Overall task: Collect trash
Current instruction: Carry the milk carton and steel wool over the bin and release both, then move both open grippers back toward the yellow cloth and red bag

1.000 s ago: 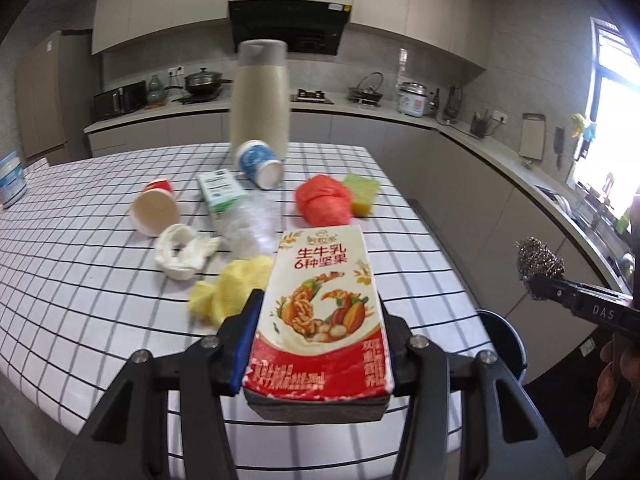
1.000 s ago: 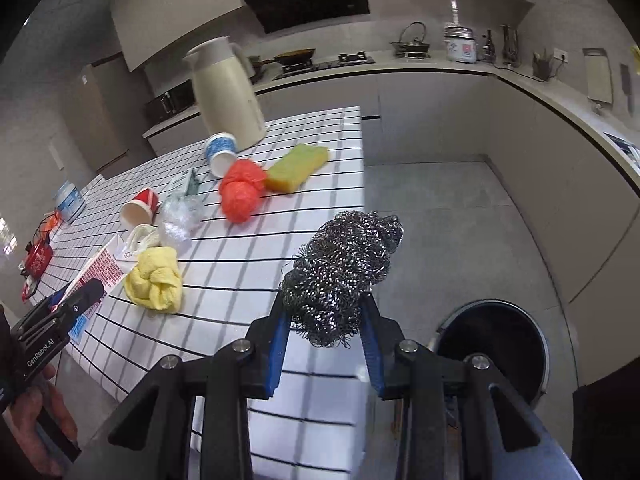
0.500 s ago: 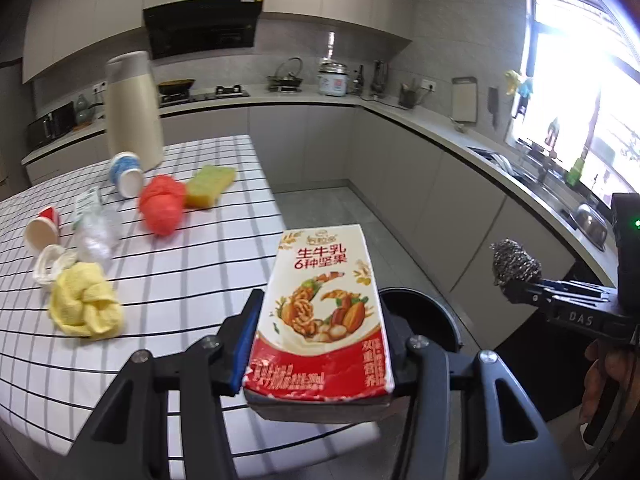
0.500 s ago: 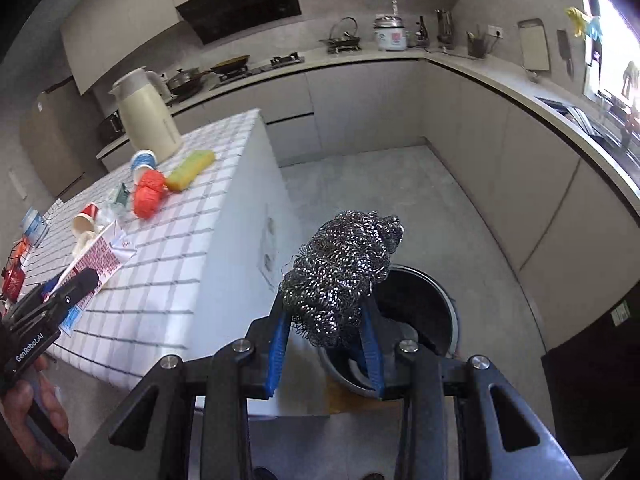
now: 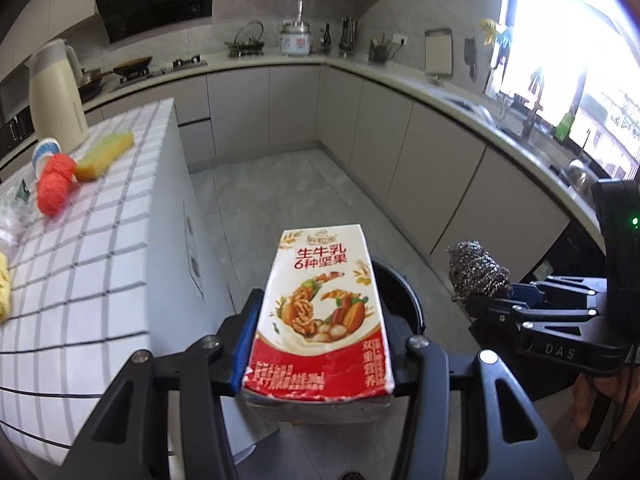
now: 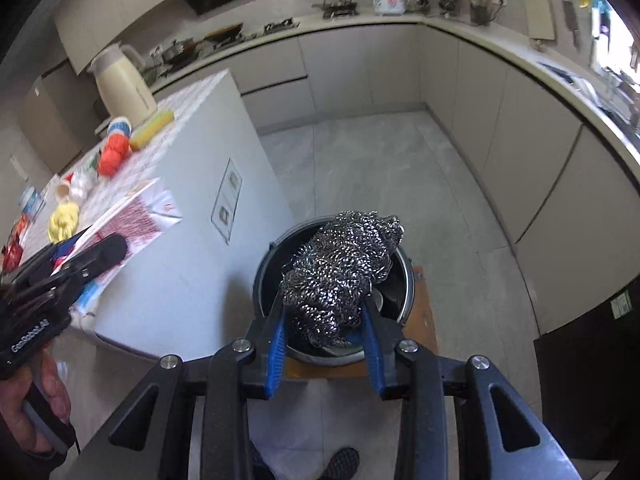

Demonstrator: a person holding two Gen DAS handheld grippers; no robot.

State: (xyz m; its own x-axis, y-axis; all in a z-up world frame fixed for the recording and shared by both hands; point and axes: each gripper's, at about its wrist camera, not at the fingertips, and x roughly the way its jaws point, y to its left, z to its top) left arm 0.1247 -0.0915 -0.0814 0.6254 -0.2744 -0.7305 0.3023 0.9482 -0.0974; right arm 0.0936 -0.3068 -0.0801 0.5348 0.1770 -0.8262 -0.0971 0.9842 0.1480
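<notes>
My left gripper (image 5: 320, 320) is shut on a red and white milk carton (image 5: 324, 316) and holds it in the air beside the table's end, above the black trash bin (image 5: 400, 292) on the floor. My right gripper (image 6: 324, 320) is shut on a steel wool ball (image 6: 340, 264) and holds it right over the open bin (image 6: 404, 280). The carton (image 6: 136, 216) and left gripper (image 6: 80, 264) show at the left of the right wrist view. The steel wool (image 5: 476, 276) shows at the right of the left wrist view.
On the checked table (image 5: 92, 248) lie a red crumpled bag (image 5: 54, 186), a yellow sponge (image 5: 105, 156), a blue and white cup (image 5: 45, 151), a yellow cloth (image 6: 64, 216) and a cream jug (image 5: 56, 96). Grey cabinets (image 5: 420, 152) ring the floor.
Both grippers have swung right, away from the table top, and come down toward the bin. The steel wool now hangs over the bin's opening. Both still hold their items.
</notes>
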